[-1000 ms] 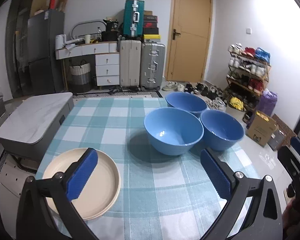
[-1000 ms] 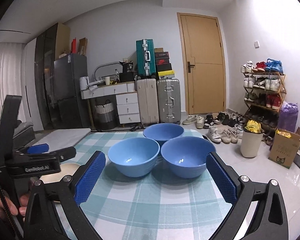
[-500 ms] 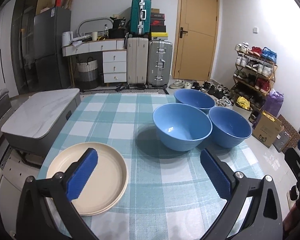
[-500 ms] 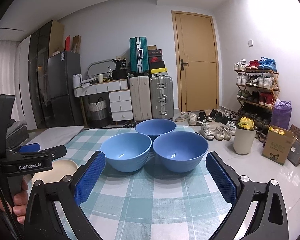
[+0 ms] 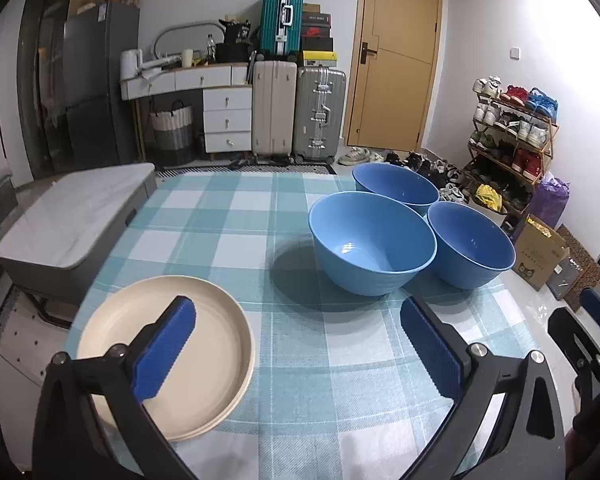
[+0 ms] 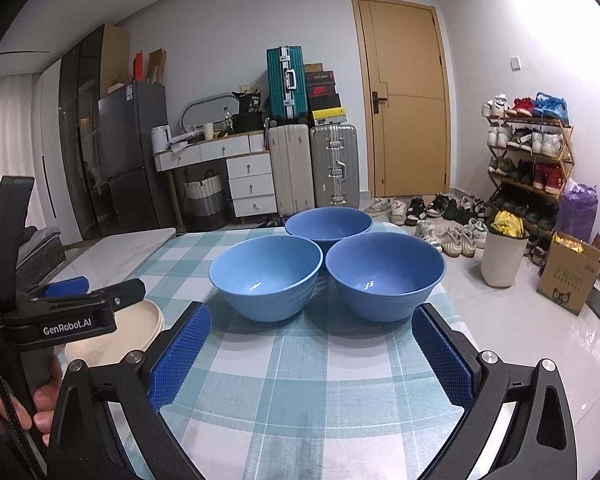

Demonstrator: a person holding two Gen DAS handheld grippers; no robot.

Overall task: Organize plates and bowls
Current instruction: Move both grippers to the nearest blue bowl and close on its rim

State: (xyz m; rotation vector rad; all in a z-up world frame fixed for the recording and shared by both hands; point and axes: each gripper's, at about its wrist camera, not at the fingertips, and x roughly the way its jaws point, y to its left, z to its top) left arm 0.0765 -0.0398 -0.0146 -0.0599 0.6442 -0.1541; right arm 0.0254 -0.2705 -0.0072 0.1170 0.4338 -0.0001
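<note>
A worktop (image 5: pixel 236 216) draped in a teal-and-white checked tablecloth (image 6: pixel 300 380) fills the foreground of a cluttered room, with suitcases (image 6: pixel 312 168), a wooden door (image 6: pixel 404 96) and a loaded shoe rack (image 5: pixel 508 136) behind it. Three blue bowls stand upright and empty in a tight cluster toward the far right of the cloth: the near-left bowl (image 5: pixel 372 244) sits just beside the near-right bowl (image 5: pixel 470 246), and the far bowl (image 5: pixel 396 184) is tucked behind the pair; whether their rims touch cannot be told. At the near left corner lies a stack of cream plates (image 5: pixel 216 344), well apart from the bowls, with at least two rims showing at its edge. The left gripper (image 5: pixel 300 348) hangs above the near edge of the worktop, its blue-padded jaws spread wide and holding nothing, one pad over the plates. The right gripper (image 6: pixel 310 356) faces the bowls from low over the cloth, jaws likewise wide apart and empty. In the right wrist view, a hand (image 6: pixel 40 396) grips the handle of the left gripper at the frame's left edge, above the plates.
</note>
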